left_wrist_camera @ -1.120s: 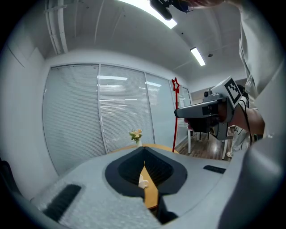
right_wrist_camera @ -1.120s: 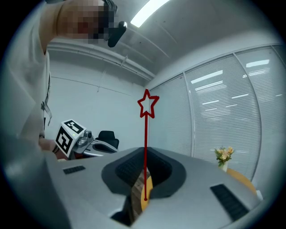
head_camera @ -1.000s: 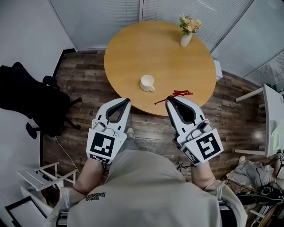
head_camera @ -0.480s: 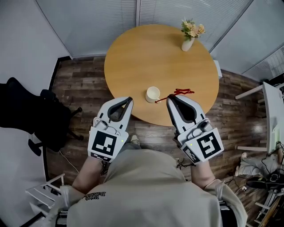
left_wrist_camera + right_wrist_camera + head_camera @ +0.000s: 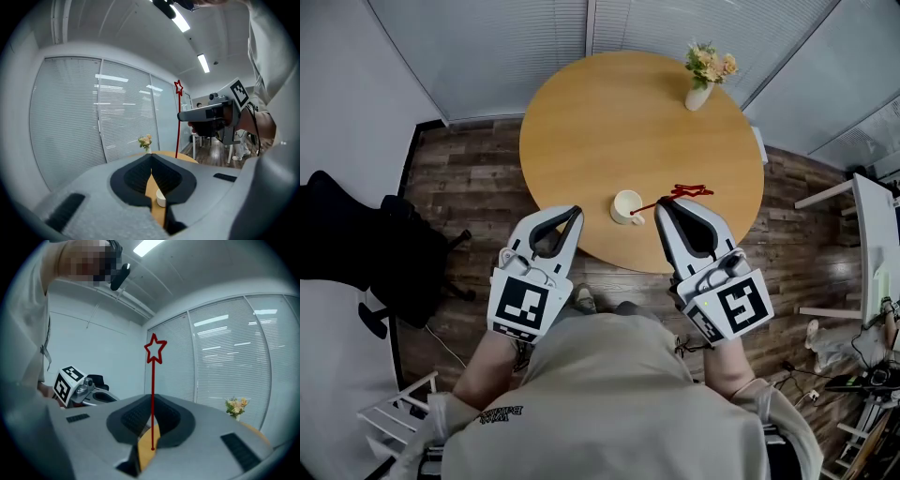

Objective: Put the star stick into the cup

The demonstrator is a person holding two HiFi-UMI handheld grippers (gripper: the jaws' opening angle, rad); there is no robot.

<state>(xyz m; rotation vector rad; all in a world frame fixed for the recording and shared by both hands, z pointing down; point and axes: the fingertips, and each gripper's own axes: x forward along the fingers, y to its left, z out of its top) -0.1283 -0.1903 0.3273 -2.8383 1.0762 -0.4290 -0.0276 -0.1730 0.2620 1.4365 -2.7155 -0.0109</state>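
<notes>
A white cup (image 5: 626, 206) stands near the front edge of the round wooden table (image 5: 609, 112). My right gripper (image 5: 659, 203) is just right of the cup, shut on the lower end of the red star stick (image 5: 680, 195). In the right gripper view the stick (image 5: 152, 380) rises upright from between the jaws, star on top. My left gripper (image 5: 572, 212) hovers left of the cup at the table's edge, shut and empty. Through the slit of the left gripper (image 5: 151, 161) I see the cup (image 5: 161, 198).
A small vase of flowers (image 5: 703, 80) stands at the table's far right. A black office chair (image 5: 356, 234) sits on the wooden floor to the left. A white desk edge (image 5: 872, 253) and cables lie at the right.
Both grippers have come forward to the table's front edge, so the cup now lies between their tips. The star stick has stayed in the right gripper.
</notes>
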